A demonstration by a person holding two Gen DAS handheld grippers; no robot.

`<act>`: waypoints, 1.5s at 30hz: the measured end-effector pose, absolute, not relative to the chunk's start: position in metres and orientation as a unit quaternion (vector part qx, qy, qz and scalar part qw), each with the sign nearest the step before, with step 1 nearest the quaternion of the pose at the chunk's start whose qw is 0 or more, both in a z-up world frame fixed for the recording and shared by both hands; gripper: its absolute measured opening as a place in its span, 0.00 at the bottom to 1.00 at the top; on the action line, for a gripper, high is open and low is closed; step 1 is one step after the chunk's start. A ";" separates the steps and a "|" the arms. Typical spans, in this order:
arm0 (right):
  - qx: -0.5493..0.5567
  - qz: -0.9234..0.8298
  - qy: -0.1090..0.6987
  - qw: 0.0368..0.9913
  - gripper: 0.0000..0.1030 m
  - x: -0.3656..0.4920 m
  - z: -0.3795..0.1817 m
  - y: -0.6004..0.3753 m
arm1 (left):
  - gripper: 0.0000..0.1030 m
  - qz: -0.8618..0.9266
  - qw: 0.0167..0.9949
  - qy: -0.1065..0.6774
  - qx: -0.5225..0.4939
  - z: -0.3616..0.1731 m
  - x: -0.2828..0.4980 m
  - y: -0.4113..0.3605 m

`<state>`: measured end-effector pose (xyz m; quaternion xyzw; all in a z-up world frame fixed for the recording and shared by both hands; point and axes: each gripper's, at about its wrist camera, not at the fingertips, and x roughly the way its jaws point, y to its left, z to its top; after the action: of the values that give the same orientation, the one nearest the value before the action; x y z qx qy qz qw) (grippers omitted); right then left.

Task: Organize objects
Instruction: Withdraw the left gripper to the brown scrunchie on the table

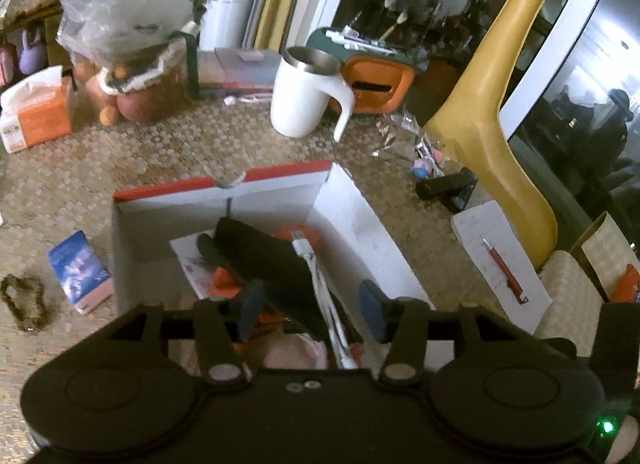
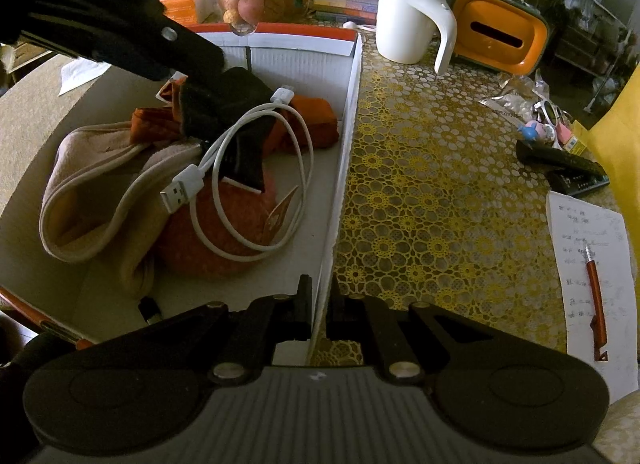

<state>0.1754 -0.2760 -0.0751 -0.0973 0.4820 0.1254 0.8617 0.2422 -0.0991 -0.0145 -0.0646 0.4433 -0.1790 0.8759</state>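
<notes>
**Box wall pinched, left jaws spread over the contents**

Jaws of the right gripper [image 2: 319, 314] are pressed together on the thin right wall of the white cardboard box [image 2: 344, 168], pinching it at the near corner. The left gripper [image 1: 316, 314] hangs above the box interior with its jaws spread apart; nothing is pressed between its blue pads [image 1: 372, 314], though the black cloth [image 1: 268, 260] and white USB cable [image 1: 320, 284] lie below the gap.

Inside the box, seen from the right wrist, a beige fabric pouch [image 2: 92, 192] lies at the left, an orange round item [image 2: 216, 232] sits near the middle, and the looped cable [image 2: 256, 168] rests across it with one plug [image 2: 180, 192] pointing toward the camera. The black cloth [image 2: 224, 112] drapes over orange fabric [image 2: 312, 120] toward the far end, under the left gripper's dark body [image 2: 104, 12].

Outside the box, on the yellow lace-pattern tablecloth [image 2: 432, 200], a sheet of paper [image 2: 592, 272] carries a red pen [image 2: 596, 300], and a black remote [image 2: 560, 160] lies beyond it. A small blue packet [image 1: 80, 272] and a bead bracelet [image 1: 24, 300] lie left of the box.

Farther back stand a white mug [image 2: 408, 20] with a steel rim, an orange tissue holder [image 2: 500, 36], a bag of fruit [image 1: 128, 64] and a tissue pack [image 1: 36, 108].
</notes>
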 end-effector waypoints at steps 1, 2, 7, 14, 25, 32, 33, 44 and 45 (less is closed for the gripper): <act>-0.098 0.125 0.482 0.862 0.05 0.175 -0.075 -0.276 | 0.52 -0.177 0.878 0.440 -0.065 -0.013 0.240 -0.096; -0.099 0.124 0.482 0.862 0.05 0.176 -0.075 -0.275 | 0.53 -0.175 0.880 0.438 -0.064 -0.011 0.238 -0.094; -0.102 0.123 0.482 0.861 0.05 0.175 -0.074 -0.274 | 0.57 -0.154 0.888 0.428 -0.065 -0.006 0.229 -0.076; -0.100 0.121 0.483 0.861 0.05 0.175 -0.074 -0.274 | 0.63 -0.116 0.896 0.421 -0.073 -0.004 0.222 -0.038; -0.095 0.121 0.485 0.861 0.05 0.176 -0.072 -0.275 | 0.86 -0.025 0.907 0.411 -0.084 -0.009 0.228 0.027; -0.096 0.123 0.487 0.859 0.05 0.175 -0.072 -0.276 | 0.97 0.034 0.905 0.417 -0.073 -0.027 0.239 0.057; -0.097 0.123 0.487 0.859 0.05 0.175 -0.072 -0.276 | 0.97 0.040 0.903 0.421 -0.073 -0.031 0.241 0.061; -0.098 0.123 0.492 0.856 0.05 0.176 -0.072 -0.274 | 0.97 0.091 0.876 0.467 -0.079 -0.079 0.266 0.092; -0.098 0.123 0.492 0.856 0.05 0.176 -0.072 -0.274 | 0.97 0.093 0.875 0.470 -0.077 -0.083 0.268 0.092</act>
<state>0.1764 -0.2741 -0.0719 -0.0979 0.4923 0.1229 0.8561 0.2678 0.0919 -0.0831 -0.0772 0.4696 0.0930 0.8746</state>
